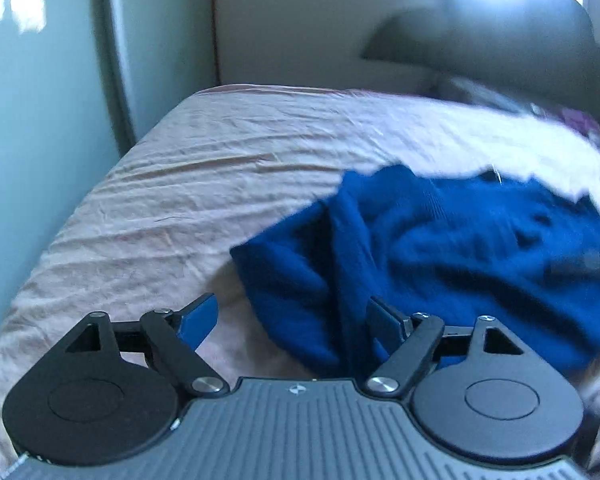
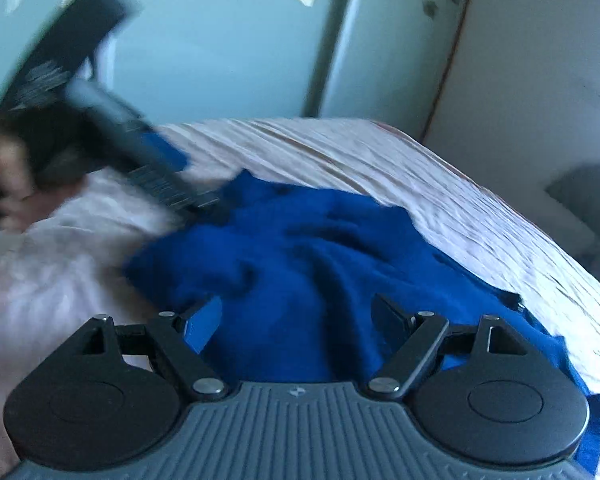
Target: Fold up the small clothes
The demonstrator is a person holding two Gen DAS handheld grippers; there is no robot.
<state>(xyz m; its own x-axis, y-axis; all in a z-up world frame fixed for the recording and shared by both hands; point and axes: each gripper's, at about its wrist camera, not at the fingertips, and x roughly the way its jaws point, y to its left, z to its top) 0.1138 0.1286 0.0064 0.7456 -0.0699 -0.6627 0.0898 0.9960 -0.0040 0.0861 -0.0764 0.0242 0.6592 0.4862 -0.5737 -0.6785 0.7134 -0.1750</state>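
A crumpled blue garment [image 1: 440, 248] lies on a pink bed sheet [image 1: 188, 184]. My left gripper [image 1: 292, 316] is open, low over the garment's near left edge, with cloth between its fingers. The right wrist view shows the same garment [image 2: 300, 264] bunched in folds. My right gripper [image 2: 300, 316] is open, right above the cloth. The left gripper [image 2: 148, 164] shows blurred at the garment's far left edge there. The right gripper shows only as a dark blur [image 1: 592, 260] at the right edge of the left wrist view.
The bed runs to a pale green wardrobe [image 1: 52, 80] and a white wall [image 1: 292, 20]. A grey pillow [image 1: 500, 36] and some dark clutter [image 1: 576, 120] lie at the bed's far right. A person's hand [image 2: 12, 184] holds the left gripper.
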